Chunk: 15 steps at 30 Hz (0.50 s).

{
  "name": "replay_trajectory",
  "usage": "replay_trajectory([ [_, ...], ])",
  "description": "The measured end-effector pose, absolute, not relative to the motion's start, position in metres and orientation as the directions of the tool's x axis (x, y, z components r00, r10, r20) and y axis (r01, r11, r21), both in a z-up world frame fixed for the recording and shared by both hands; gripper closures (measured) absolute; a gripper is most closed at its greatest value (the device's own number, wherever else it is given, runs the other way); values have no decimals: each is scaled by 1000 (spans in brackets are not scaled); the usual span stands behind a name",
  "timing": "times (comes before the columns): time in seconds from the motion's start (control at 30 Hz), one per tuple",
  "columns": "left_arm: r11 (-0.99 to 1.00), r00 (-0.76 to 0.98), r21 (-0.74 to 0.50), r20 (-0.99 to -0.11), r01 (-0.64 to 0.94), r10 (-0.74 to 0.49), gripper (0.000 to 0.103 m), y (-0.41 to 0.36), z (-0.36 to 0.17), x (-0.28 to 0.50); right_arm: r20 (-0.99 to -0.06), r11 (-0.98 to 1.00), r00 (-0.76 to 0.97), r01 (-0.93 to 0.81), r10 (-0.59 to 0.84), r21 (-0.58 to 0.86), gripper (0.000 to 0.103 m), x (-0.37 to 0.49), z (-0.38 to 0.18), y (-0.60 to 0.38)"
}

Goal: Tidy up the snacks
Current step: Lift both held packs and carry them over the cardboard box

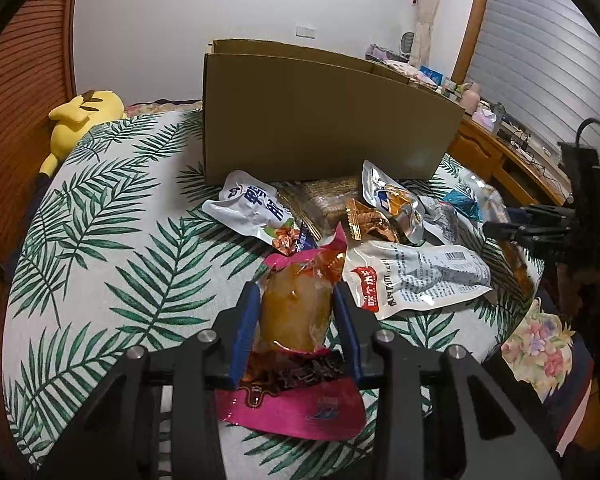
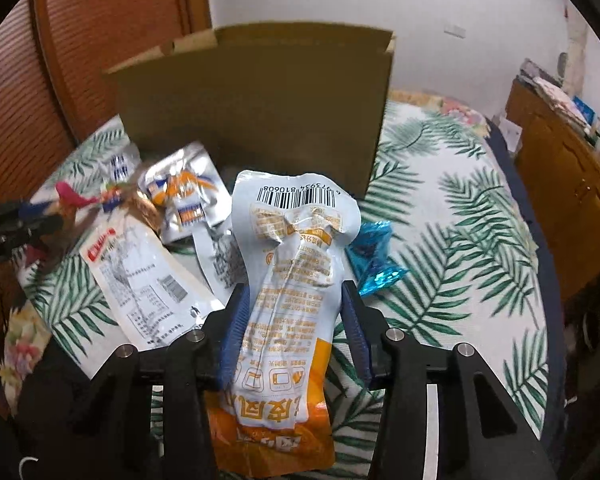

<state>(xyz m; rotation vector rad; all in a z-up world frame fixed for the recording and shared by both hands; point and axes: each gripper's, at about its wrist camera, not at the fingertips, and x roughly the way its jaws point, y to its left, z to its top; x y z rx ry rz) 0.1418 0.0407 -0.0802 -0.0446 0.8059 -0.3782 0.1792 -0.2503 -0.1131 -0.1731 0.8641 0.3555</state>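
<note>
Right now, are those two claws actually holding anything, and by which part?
Left claw: pink-edged clear snack packet, gripped across its bulging middle. Right claw: white-and-orange barcoded pouch, gripped across its lower middle.

Left gripper (image 1: 296,300): angled downward, blue pads clamped on the pink snack pouch (image 1: 296,312).
Right gripper (image 2: 296,316): angled downward, pads flanking the orange-white snack packet (image 2: 296,280).

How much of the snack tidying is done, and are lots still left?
Nothing shows as packed yet: the cardboard box hides its inside. In hand: the left gripper pinches a pink snack packet, and the right gripper has an orange and white pouch between its fingers. Left over on the leaf-print bedspread: several packets, including a white pouch and a blue wrapper.
</note>
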Motion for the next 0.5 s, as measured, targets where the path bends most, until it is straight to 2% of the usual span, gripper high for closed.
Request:
replay_trajectory([
  [0.5,936,705,-184,-619,299,-347,68,50,-41,135,-683,920,674,-391,282,-5,57,166,-66,-244],
])
